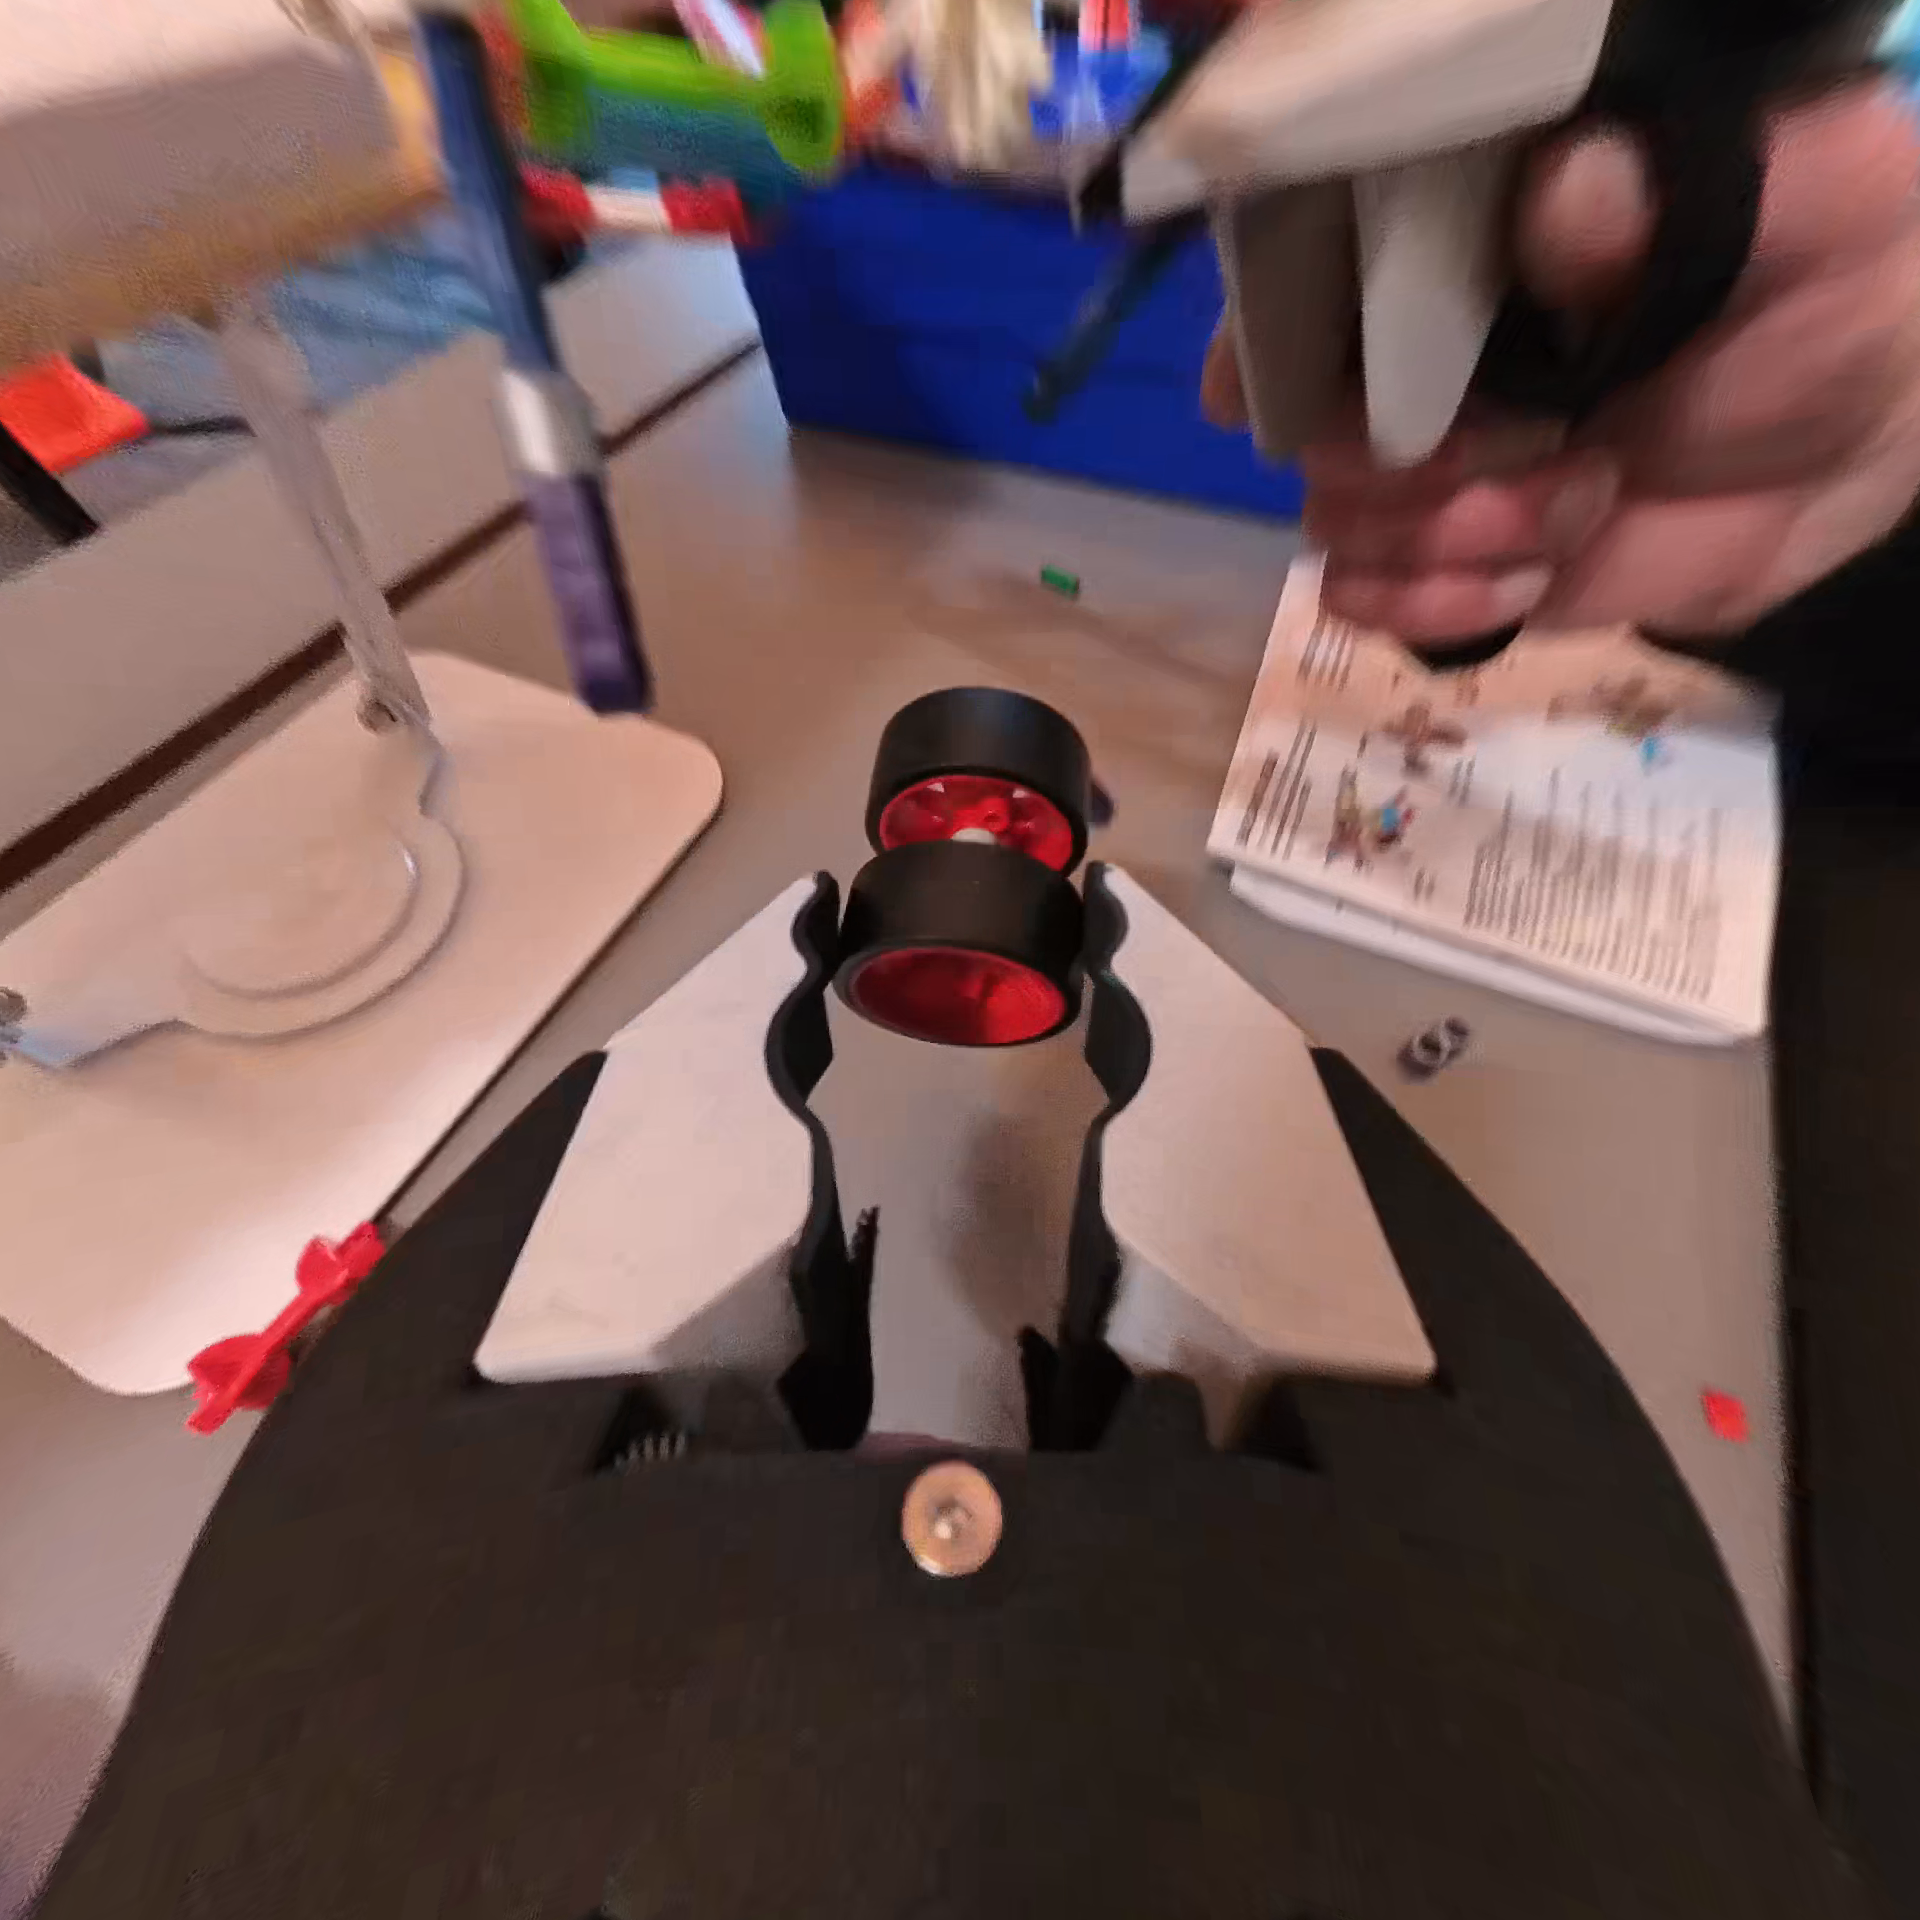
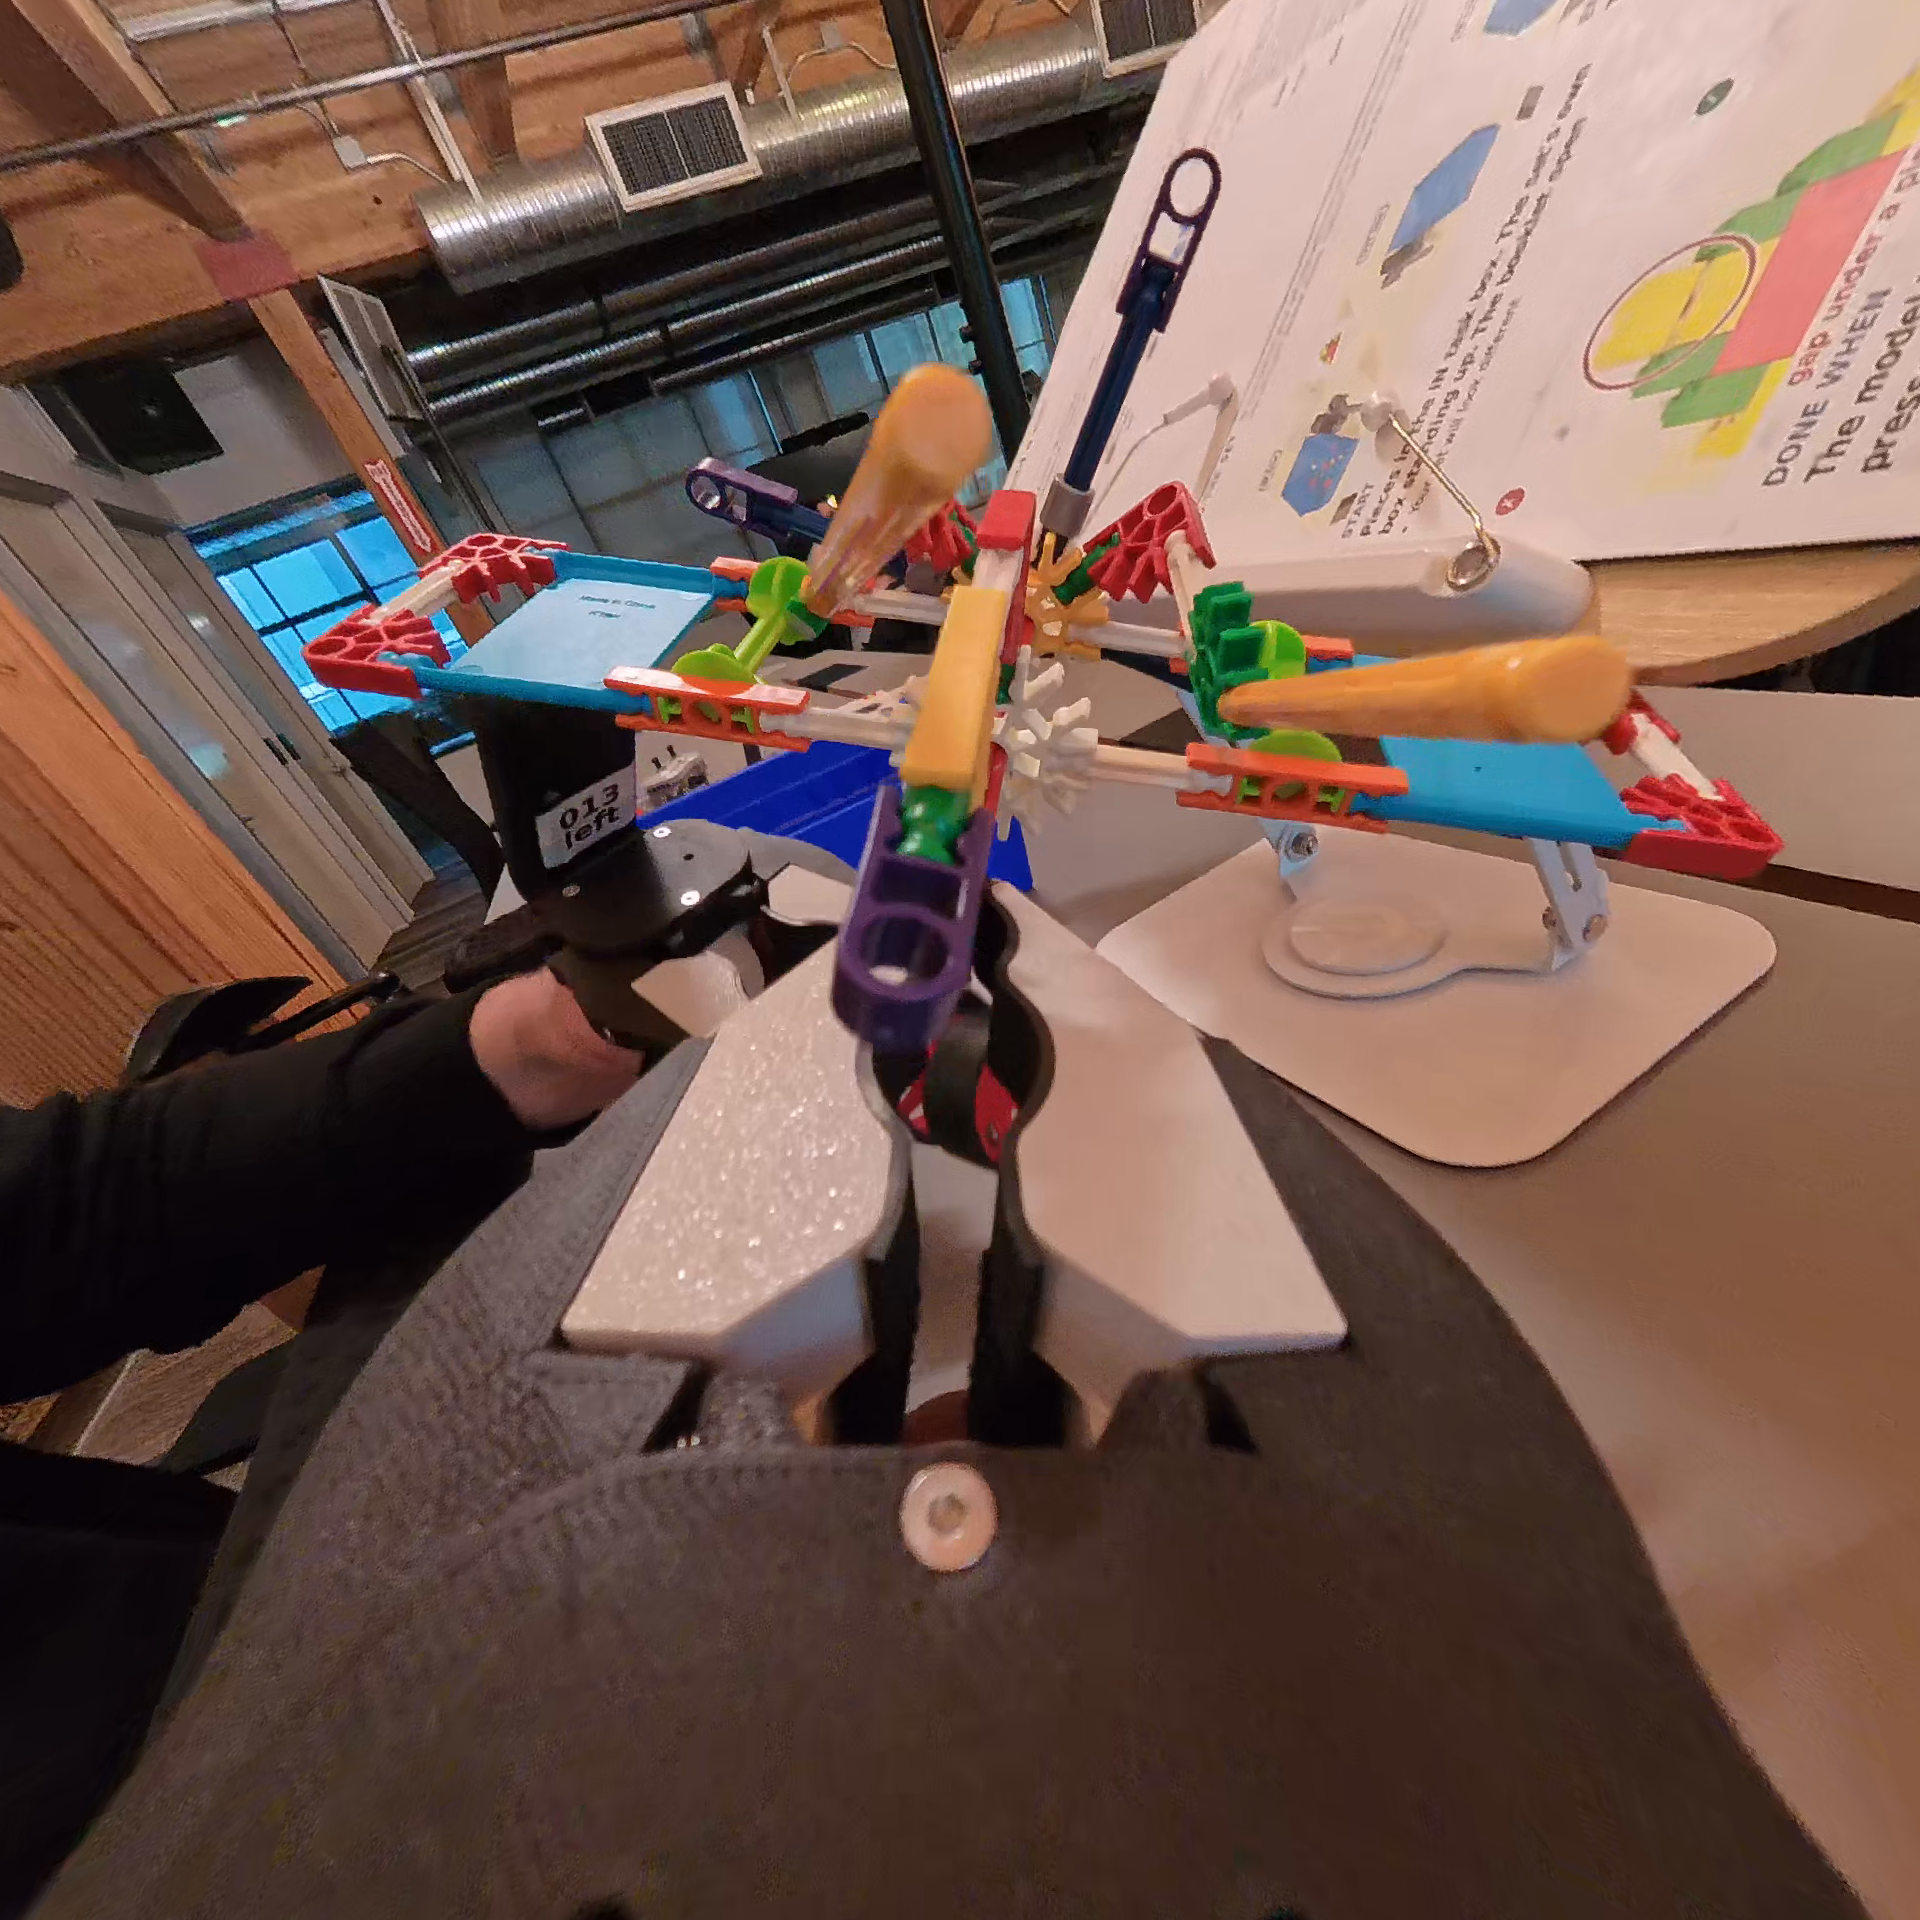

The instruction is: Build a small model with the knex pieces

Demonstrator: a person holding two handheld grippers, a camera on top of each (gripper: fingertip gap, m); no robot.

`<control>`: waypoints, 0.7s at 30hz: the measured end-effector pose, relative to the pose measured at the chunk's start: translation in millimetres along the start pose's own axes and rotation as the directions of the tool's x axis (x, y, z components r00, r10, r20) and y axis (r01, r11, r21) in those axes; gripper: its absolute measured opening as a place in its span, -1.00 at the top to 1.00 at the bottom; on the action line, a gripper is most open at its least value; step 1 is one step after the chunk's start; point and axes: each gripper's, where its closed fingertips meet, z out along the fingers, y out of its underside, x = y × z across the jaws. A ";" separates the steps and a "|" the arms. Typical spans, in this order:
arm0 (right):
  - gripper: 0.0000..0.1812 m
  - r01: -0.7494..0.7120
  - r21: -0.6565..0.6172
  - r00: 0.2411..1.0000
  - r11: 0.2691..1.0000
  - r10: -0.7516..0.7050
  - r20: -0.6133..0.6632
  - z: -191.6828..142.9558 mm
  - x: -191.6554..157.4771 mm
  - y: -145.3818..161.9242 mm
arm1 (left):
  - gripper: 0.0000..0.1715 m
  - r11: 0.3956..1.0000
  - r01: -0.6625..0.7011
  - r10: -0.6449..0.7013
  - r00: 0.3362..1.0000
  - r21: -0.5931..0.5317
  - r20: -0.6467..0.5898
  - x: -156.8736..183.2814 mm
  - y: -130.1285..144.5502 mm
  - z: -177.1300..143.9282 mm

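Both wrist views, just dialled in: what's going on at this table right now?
A person works two handheld grippers over a table. The left gripper is shut on a wheel pair with black tyres and red hubs, held at its fingers' tips just above the table. The right gripper holds a colourful rod-and-connector toy model up in the air by its lower end. A document stand, an open booklet and a blue bin sit nearby.

A converted loft workspace: bare timber beams [image 2: 156, 187], exposed ducts [image 2: 582, 208], grey worktable [image 2: 1662, 1299].
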 end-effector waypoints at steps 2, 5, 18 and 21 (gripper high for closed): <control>0.97 -0.001 0.028 1.000 1.000 0.000 0.013 -1.6 -5.3 -6.6 | 0.48 0.995 0.049 -0.048 0.999 0.092 -0.012 -0.8 -19.6 -8.0; 1.00 0.005 0.088 1.000 0.996 -0.007 0.027 -4.4 -14.7 -20.4 | 0.48 0.957 0.175 -0.159 0.984 0.232 -0.083 3.2 -48.5 -19.2; 0.99 -0.010 0.311 0.998 0.950 -0.008 0.057 -24.1 -47.4 -64.5 | 0.49 0.679 0.465 -0.274 0.879 0.569 -0.391 22.7 -128.9 -58.1; 0.99 -0.023 0.349 0.997 0.937 -0.003 0.076 -27.2 -53.2 -70.0 | 0.49 0.605 0.513 -0.275 0.853 0.609 -0.444 24.6 -140.9 -65.7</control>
